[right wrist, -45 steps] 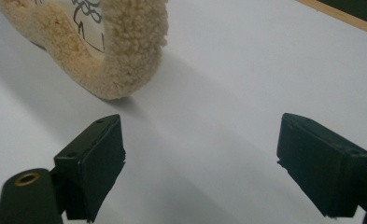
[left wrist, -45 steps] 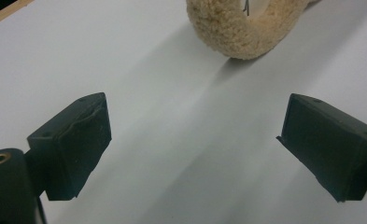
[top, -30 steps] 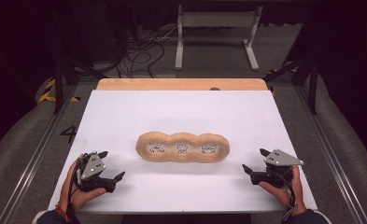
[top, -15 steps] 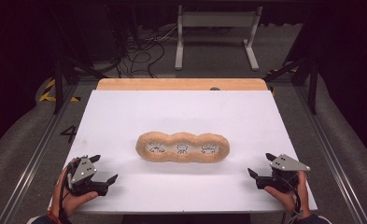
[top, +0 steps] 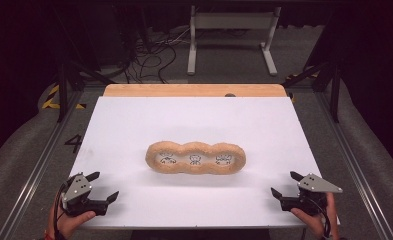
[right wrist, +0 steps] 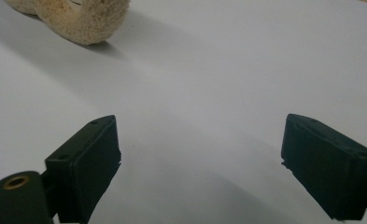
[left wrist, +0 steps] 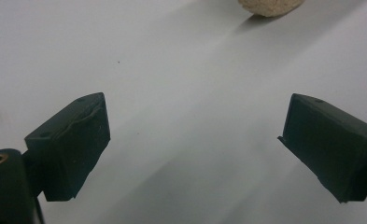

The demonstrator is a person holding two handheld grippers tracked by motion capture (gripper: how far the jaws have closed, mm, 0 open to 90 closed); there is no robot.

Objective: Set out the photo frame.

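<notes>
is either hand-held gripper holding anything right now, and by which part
Nothing is held. The left hand-held gripper and the right hand-held gripper both have their jaws wide open over the white table, apart from the tan three-hole fuzzy piece.

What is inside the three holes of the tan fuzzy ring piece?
The tan fuzzy piece shows a small dark drawing in each hole, too small to identify. What lies beneath its rim is covered.

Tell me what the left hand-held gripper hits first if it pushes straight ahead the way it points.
Probably the left end of the tan three-ring plush piece; the left hand-held gripper has bare white tabletop before it, though its aim is uncertain.
</notes>
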